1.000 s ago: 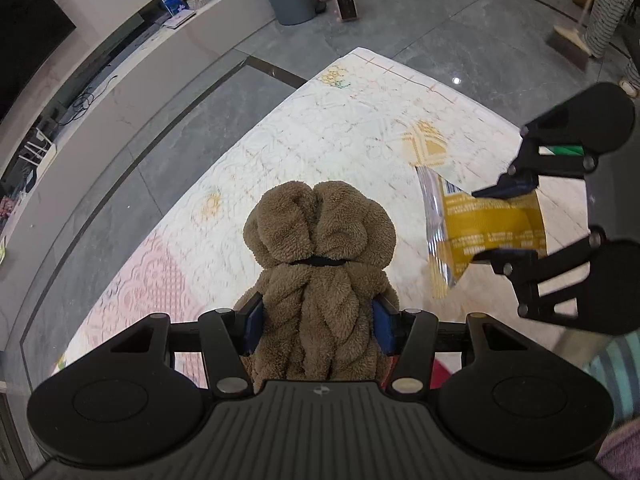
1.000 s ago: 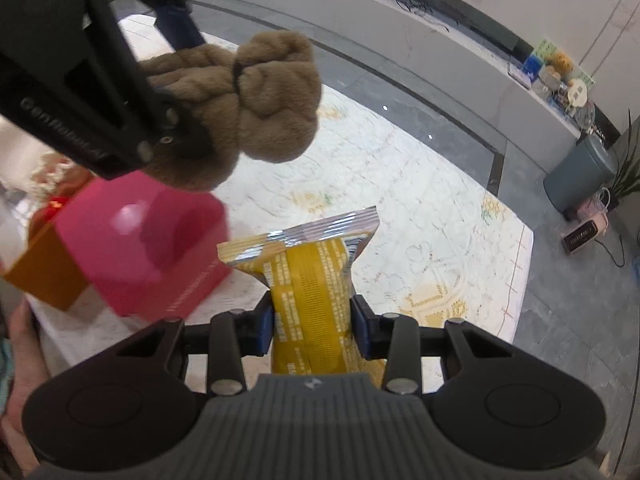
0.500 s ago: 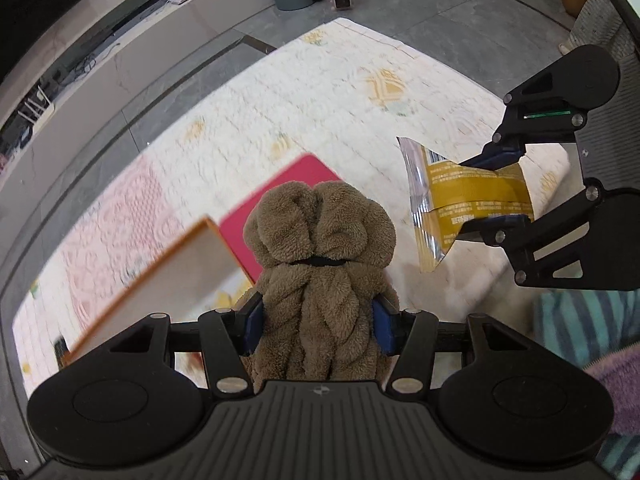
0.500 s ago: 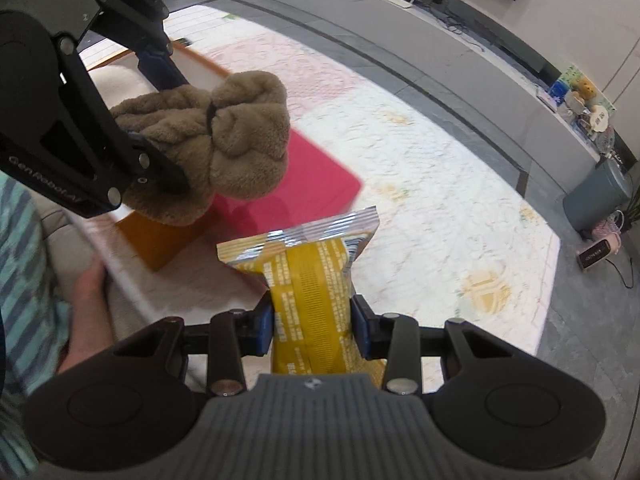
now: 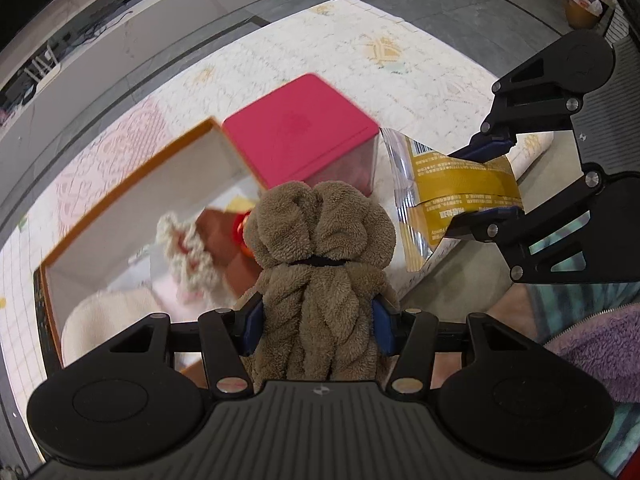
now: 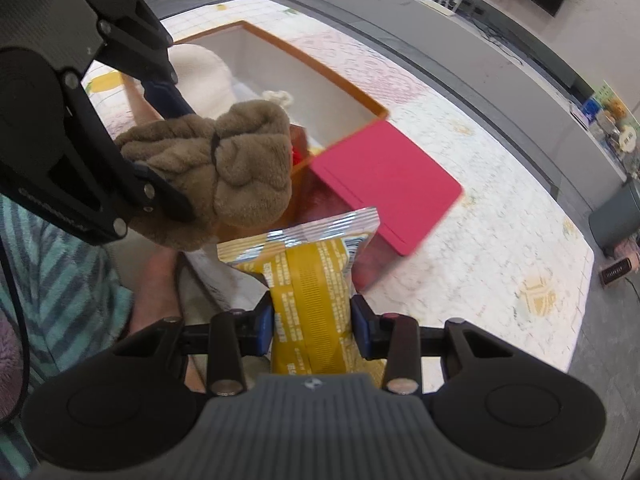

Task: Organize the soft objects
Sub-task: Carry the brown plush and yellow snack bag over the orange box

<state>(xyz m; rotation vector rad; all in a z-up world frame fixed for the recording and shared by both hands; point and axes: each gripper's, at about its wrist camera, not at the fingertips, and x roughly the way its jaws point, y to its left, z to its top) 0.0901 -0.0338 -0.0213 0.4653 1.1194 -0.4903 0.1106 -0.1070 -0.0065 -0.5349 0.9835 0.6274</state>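
Left gripper (image 5: pixel 316 326): clamped by its blue pads on the brown plush toy (image 5: pixel 320 256), which I hold upright straight ahead of me; a dark band cinches the toy just beyond my pads. In the right wrist view the same left gripper (image 6: pixel 160 136) sits up and to the left of my other hand, with the toy (image 6: pixel 216 172) sticking out toward the middle of the frame.

Right gripper (image 6: pixel 312 326): closed on the yellow snack packet (image 6: pixel 310 296), silver crimped end pointing away from me. From the left wrist view the right gripper (image 5: pixel 486 178) stands to the right of the toy, the packet (image 5: pixel 452 184) reaching in leftward, near the toy; I cannot tell whether they touch.

Orange-rimmed box (image 5: pixel 132 196): open, white inside, below and ahead-left of my left gripper. It holds a cream plush (image 5: pixel 104 324) at the near end and a knitted cream-and-red item (image 5: pixel 188 256), blurred.

Pink lidded box (image 5: pixel 300 136): ahead of both grippers, touching the orange box's far corner.

Patterned mat (image 6: pixel 500 220): under both boxes, on grey floor.
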